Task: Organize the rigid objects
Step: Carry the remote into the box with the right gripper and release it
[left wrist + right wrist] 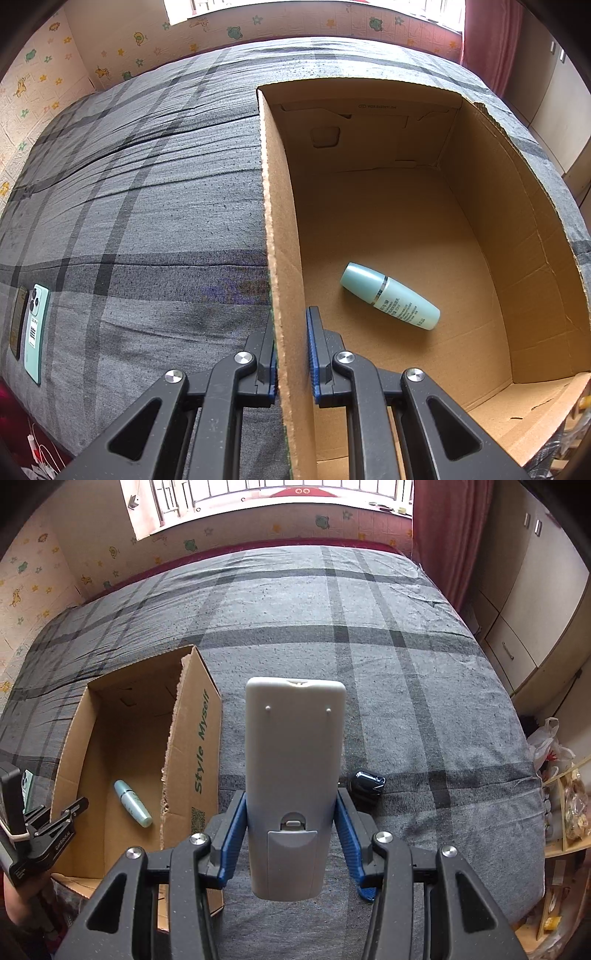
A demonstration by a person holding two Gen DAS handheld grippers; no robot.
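Note:
An open cardboard box (284, 240) lies on the grey plaid bed; it also shows in the right wrist view (199, 746). A pale teal bottle (391, 297) lies on the box floor, also seen from the right wrist (133, 803). My left gripper (291, 354) is shut on the box's left wall, one finger outside, one inside. My right gripper (291, 805) is shut on a grey remote control (293, 775), back side up, held above the bed to the right of the box.
A mint green phone (35, 332) and a dark flat object (18, 325) lie on the bed at far left. A small black object (365, 784) sits on the bed right of the remote. Wardrobe (532, 602) and clutter (561, 794) stand to the right.

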